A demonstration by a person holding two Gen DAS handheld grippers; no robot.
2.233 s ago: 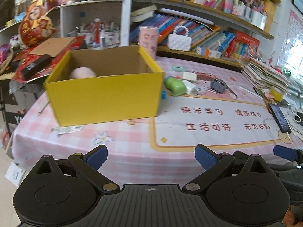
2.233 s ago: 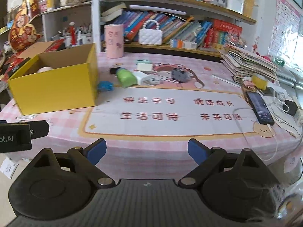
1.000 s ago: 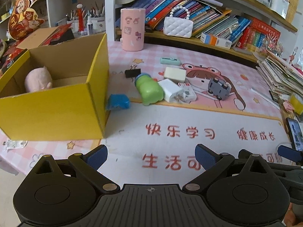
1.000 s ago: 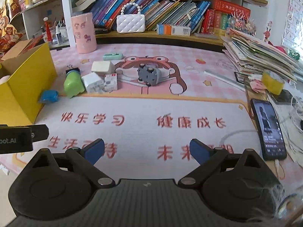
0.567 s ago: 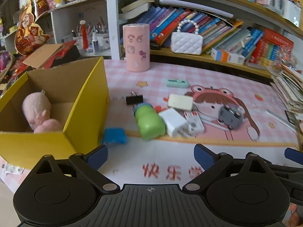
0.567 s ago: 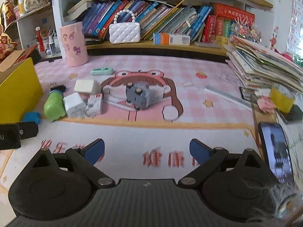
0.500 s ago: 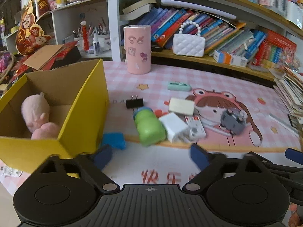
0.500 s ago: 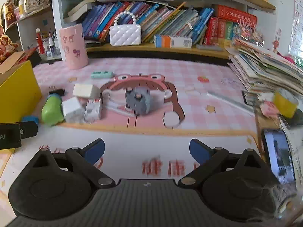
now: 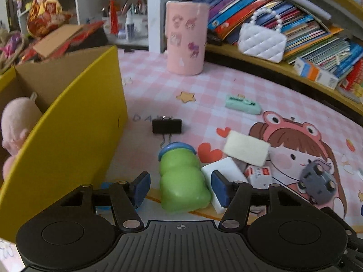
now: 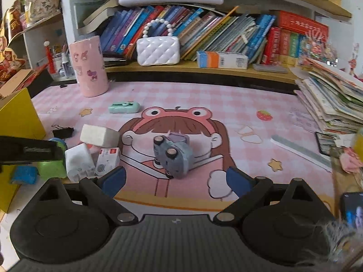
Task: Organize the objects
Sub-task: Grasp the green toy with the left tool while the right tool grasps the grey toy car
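I centre left gripper (image 9: pixel 180 189), jaws just narrowing round green toy (image 9: pixel 182 181) at frame bottom, pads not touching; right gripper (image 10: pixel 175 179) wide, empty

The table is covered by a pink checked cloth (image 10: pixel 238 104) printed with a cartoon girl in a frog hat. Behind it, a wooden shelf (image 10: pixel 204 69) is packed with leaning books (image 10: pixel 215 34) (a white upright (image 9: pixel 155 13) divides it from paler shelving on the left). Everything is lit by soft daylight.
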